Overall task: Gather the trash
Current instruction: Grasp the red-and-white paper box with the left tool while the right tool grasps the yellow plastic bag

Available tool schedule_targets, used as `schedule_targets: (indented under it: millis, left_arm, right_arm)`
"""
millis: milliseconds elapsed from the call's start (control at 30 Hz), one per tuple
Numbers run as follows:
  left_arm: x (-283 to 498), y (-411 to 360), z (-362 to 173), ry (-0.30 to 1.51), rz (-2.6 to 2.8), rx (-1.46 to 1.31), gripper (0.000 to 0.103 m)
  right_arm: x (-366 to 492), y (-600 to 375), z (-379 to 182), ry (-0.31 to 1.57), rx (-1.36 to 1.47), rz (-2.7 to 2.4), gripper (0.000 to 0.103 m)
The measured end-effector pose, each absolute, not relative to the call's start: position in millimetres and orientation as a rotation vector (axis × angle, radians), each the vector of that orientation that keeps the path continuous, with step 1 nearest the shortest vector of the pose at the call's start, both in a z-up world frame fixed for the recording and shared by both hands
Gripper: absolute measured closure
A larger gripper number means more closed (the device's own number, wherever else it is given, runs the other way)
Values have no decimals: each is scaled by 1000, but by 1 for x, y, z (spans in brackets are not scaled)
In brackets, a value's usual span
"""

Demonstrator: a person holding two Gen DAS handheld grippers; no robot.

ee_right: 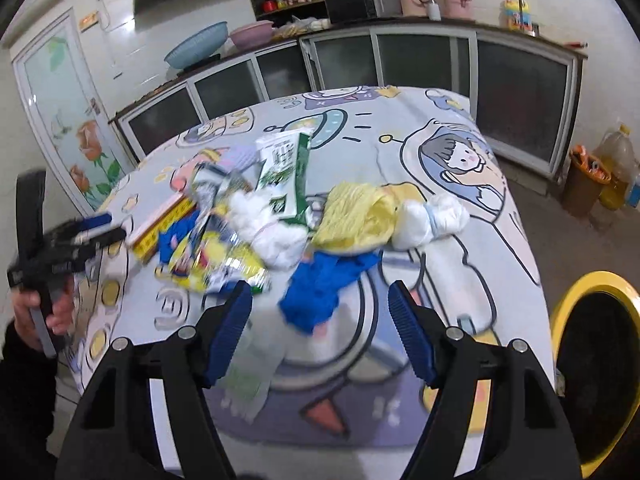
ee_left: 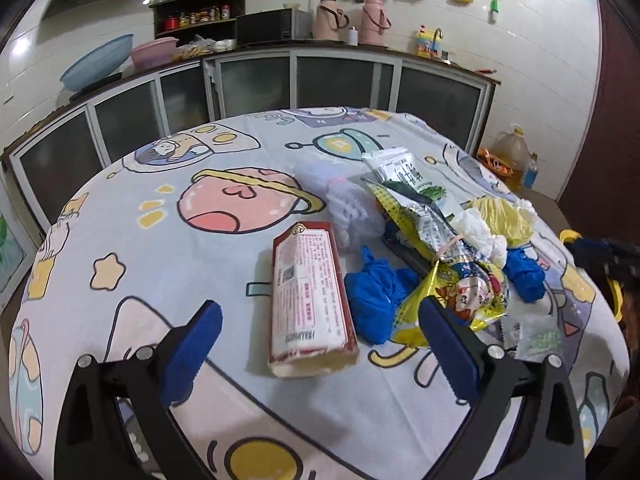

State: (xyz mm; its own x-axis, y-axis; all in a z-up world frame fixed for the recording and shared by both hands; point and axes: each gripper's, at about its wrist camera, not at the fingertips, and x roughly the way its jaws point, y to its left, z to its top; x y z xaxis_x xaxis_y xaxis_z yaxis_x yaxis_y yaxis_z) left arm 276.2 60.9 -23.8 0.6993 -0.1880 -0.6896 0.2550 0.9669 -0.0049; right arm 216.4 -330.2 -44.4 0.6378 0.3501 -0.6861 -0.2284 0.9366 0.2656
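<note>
Faintly, unreadable print on red-bordered packet (ee_left: 310, 292)

Ahead of the left gripper (ee_left: 320, 346), a long red-edged paper packet (ee_left: 310, 296) lies on the cartoon-printed tablecloth (ee_left: 160, 248). To the packet's right sits a crumpled blue plastic glove (ee_left: 374, 300), then a heap of foil snack wrappers (ee_left: 448, 264). Right of the right gripper (ee_right: 320, 334) stands a yellow-rimmed bin (ee_right: 576, 288), beside the table.
</note>
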Motion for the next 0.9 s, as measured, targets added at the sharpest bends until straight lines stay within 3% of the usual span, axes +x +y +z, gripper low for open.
schedule_targets:
  millis: [267, 633, 900]
  left_arm:
    - [302, 62, -41, 832, -237, 100, 8]
    - [335, 65, -66, 935, -279, 36, 8]
    - [347, 84, -71, 957, -329, -132, 8]
  right_arm:
    - [253, -330, -46, 820, 147, 290, 35]
    - [291, -313, -66, 901, 123, 299, 44]
    - [303, -313, -76, 927, 192, 334, 44]
